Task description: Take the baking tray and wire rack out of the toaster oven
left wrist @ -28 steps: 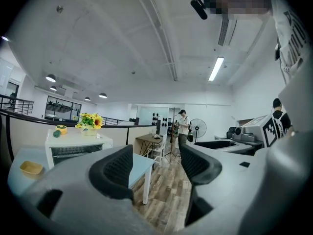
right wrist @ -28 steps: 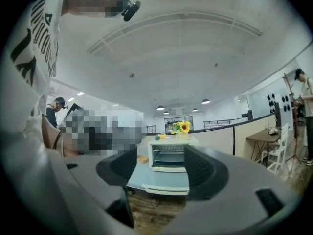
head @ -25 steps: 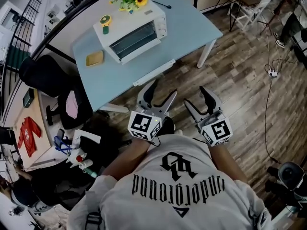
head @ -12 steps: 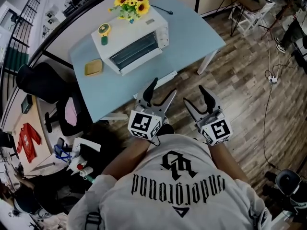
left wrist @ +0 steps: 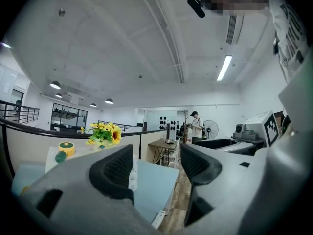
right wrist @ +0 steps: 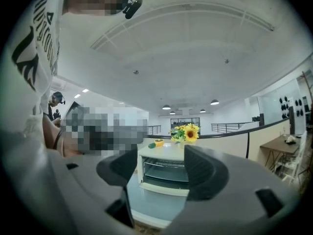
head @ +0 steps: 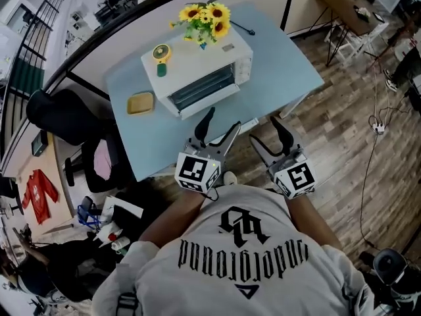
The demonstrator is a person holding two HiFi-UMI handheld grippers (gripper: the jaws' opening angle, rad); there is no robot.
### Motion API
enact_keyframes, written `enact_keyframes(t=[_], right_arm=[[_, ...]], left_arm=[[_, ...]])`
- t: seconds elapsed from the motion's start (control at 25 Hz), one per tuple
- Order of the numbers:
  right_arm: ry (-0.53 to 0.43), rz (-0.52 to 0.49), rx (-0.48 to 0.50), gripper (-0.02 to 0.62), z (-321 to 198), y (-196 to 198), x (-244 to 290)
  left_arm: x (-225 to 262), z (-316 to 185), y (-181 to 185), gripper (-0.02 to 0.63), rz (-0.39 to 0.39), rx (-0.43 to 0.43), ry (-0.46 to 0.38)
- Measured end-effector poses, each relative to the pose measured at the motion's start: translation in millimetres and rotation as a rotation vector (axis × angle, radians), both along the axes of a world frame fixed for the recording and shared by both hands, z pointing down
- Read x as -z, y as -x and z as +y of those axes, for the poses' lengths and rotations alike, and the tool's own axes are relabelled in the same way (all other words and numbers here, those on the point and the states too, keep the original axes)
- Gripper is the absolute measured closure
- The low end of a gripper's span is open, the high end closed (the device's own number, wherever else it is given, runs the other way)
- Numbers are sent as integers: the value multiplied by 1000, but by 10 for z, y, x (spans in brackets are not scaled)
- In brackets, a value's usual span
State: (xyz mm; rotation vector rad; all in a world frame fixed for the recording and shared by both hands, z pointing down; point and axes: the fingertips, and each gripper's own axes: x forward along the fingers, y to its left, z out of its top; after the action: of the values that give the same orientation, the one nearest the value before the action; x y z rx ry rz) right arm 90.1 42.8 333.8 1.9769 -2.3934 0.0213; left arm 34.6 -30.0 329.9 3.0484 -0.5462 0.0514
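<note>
The white toaster oven point(head: 200, 78) stands on a light blue table point(head: 283, 58), its glass door shut. In the right gripper view the toaster oven point(right wrist: 164, 173) faces me, and a wire rack point(right wrist: 164, 164) shows dimly through the glass; the baking tray I cannot make out. My left gripper point(head: 220, 125) and right gripper point(head: 265, 133) are held side by side at the table's near edge, short of the oven. Both are open and hold nothing. The left gripper point(left wrist: 155, 168) looks past the oven's right side over the table point(left wrist: 151, 185).
Sunflowers point(head: 204, 18) and a round yellow-green gadget point(head: 160, 52) sit on the oven's top. A yellow dish point(head: 140, 102) lies on the table left of it. A black chair point(head: 66, 120) stands at the left. A person point(left wrist: 197, 127) stands far off.
The table and oven have drawn nearer in the head view as both grippers moved forward toward the table edge. Both pairs of jaws stay as wide apart as before.
</note>
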Motion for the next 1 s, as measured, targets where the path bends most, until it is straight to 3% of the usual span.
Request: enact_keyframes(t=[0.6,1.0], right_arm=[[10,33,183,307,-893,609,-12],[18,55,307,311,-1289,833,-60]], left_arm=[[-32,-768,732,291,22,184,8],[-120,-1048,927,291,49,269,59]])
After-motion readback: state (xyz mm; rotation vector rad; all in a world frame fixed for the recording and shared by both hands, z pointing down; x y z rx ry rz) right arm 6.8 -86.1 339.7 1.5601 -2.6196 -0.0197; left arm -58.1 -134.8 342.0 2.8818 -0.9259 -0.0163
